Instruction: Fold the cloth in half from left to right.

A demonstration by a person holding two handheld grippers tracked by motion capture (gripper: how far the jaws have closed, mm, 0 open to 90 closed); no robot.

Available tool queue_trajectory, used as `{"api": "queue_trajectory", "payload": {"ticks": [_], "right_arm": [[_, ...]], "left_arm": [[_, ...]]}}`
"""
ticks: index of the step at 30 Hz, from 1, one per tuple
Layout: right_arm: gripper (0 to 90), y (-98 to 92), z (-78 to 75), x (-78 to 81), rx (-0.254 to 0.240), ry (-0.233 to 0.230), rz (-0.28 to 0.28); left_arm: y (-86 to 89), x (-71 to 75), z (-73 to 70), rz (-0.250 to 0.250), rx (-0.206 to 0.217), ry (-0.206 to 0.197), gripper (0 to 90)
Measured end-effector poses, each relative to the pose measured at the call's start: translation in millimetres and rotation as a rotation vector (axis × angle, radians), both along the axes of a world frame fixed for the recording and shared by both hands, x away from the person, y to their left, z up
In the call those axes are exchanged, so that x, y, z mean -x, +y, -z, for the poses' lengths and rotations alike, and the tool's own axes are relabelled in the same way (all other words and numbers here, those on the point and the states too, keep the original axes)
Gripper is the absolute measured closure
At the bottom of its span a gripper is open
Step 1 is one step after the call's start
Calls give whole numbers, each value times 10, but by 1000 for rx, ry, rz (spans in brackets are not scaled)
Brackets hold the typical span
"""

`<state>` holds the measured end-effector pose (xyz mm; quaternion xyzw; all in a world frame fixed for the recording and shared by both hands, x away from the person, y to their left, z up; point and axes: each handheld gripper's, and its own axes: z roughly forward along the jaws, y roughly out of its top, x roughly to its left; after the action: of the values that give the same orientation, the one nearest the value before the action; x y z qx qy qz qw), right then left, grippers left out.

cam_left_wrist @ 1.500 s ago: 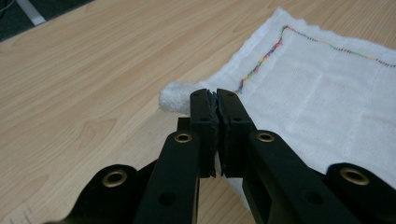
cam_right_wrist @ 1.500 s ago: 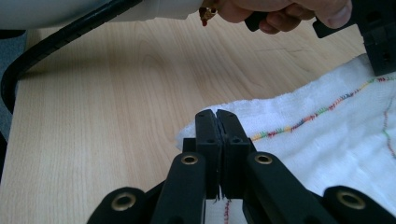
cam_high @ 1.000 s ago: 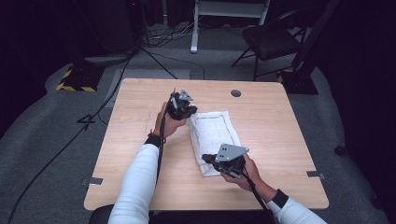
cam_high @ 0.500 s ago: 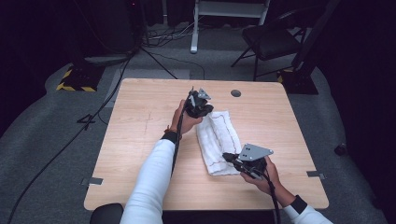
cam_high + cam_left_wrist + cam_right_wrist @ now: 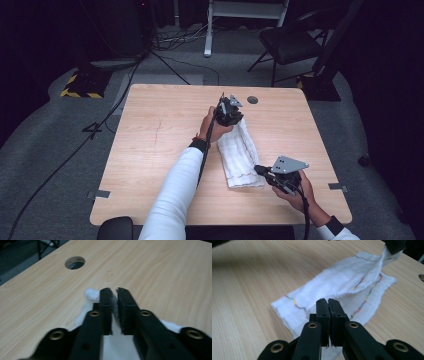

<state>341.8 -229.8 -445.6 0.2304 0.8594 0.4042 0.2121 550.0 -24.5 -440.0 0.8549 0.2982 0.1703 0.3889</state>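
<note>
White cloth (image 5: 240,157) with thin coloured stitching lies folded into a long strip right of centre in the high view, running from the middle of the worktop (image 5: 150,150) down toward the lower right. It is held at both ends, which looks like the way to carry one layer over the other and keep the fold even.

At the far end the left gripper (image 5: 113,293) has a bunched corner between its fingers; they have just been opening a little, a narrow gap shows, and the cloth sits in it, so this looks like a corner being let go rather than pinched hard.

At the near end the right gripper (image 5: 328,302) has its fingers almost together on the cloth's edge, pinning that corner.

Beyond the cloth, a round cable hole (image 5: 252,100) sits near the worktop's far edge.
</note>
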Motion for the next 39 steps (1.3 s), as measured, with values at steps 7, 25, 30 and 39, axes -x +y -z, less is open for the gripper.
{"api": "queue_trajectory", "payload": {"ticks": [7,25,30,39], "right_arm": [[608,-296,157,-84,52,73,78],[392,-451,273,-396,29,104,116],[384,-343,323,-481,55,132,49],[386,-251,431,-472,100,159,40]], "left_arm": [[100,292,-102,10,-35,2,284],[439,1608,288,242,-196,20,260],[363,1660,436,275,-221,33,316],[452,1658,497,277,-168,41,316]]}}
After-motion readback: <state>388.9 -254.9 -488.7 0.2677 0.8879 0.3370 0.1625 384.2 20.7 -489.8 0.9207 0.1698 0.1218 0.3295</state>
